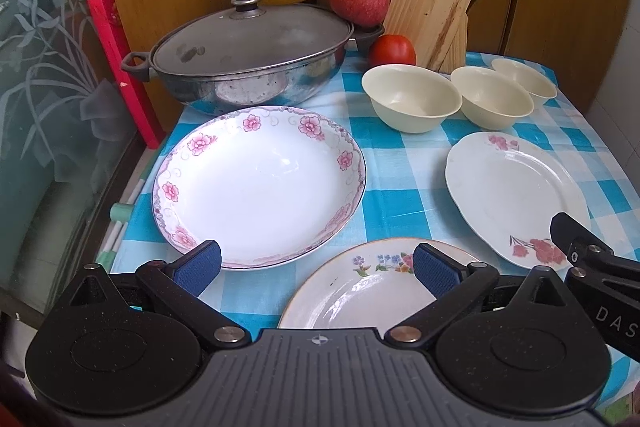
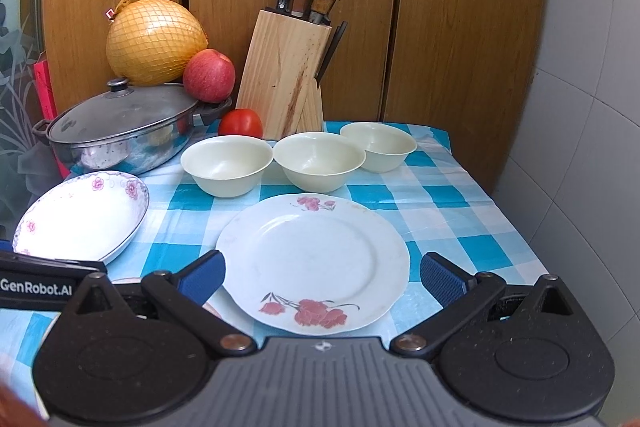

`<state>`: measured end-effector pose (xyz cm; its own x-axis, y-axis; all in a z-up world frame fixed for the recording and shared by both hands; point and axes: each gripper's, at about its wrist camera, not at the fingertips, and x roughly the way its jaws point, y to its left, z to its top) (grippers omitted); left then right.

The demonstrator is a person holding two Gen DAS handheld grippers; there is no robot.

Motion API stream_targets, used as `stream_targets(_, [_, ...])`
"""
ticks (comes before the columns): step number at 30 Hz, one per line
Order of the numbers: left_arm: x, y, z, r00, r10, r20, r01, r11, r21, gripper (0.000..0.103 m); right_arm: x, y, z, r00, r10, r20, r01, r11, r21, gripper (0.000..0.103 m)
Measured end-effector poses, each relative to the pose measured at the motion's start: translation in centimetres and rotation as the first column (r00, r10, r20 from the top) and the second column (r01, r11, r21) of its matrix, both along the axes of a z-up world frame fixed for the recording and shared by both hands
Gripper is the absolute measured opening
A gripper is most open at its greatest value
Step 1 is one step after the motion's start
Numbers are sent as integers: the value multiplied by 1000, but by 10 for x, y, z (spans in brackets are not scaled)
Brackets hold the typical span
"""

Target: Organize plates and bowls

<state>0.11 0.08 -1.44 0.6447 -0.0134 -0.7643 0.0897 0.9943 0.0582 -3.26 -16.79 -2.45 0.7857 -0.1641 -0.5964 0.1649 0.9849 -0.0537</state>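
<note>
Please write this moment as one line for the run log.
left hand-held gripper: open, empty | right hand-held gripper: open, empty | plates: three, unstacked | bowls: three, in a row, unstacked

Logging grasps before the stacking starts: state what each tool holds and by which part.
Nothing is held. The left tool is open above the small flowered plate; the right tool is open over the red-flowered plate.

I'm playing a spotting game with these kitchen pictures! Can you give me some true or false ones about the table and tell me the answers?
1. Three cream bowls sit in a row. True.
2. The bowls are stacked. False: each stands alone.
3. The pot has its lid on. True.
4. The left gripper holds a plate. False: it is open and holds nothing.
5. The tomato lies in a bowl. False: it lies on the tablecloth.
</note>
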Motion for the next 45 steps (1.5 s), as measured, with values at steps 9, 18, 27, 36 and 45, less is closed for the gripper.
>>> stream_targets(9, [-2,0,1,1000,-4,-3,4,1000,-1,103,0,0,0,1000,1,-4,-1,1000,1,102])
stream_targets(18, [-3,1,0,1000,-3,-5,3,1000,-1,103,-2,3,-2,1000,6,-10,-6,1000,-4,102])
stream_targets(27, [-4,2,0,1000,-3,-5,3,1000,-2,103,-2,3,-3,1000,6,-11,-6,1000,-3,102])
stream_targets(36, [-5,2,0,1000,-3,-5,3,1000,-2,103,-3,5,-5,1000,6,-16,-6,1000,-8,102])
stream_targets(45, [-7,3,-2,1000,-6,-8,6,1000,4,103,-1,5,-4,1000,7,-21,-7,1000,-7,102])
